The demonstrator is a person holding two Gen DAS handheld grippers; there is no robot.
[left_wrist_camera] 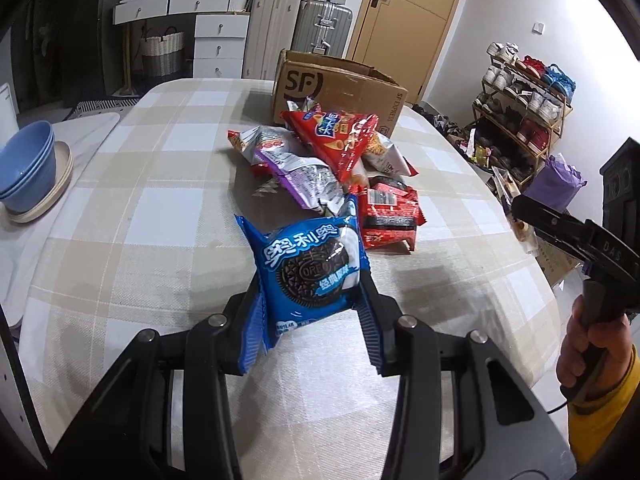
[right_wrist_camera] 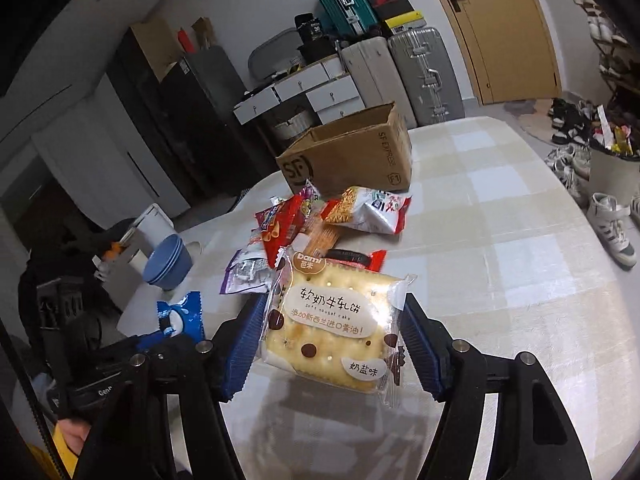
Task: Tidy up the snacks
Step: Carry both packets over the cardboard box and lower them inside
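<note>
Oreos sit pinched in our left hand-held gripper, crackers in our right hand-held gripper, both above the worktop. Beyond the pile, straight ahead, stands the box.

Blue bowls on plates, suitcases by door.

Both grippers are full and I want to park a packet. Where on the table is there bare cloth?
Bare checked cloth lies between the snack pile and the blue bowls, and right of the pile toward the table edge. It is crowded from the cardboard box forward to the Oreo packet.
</note>
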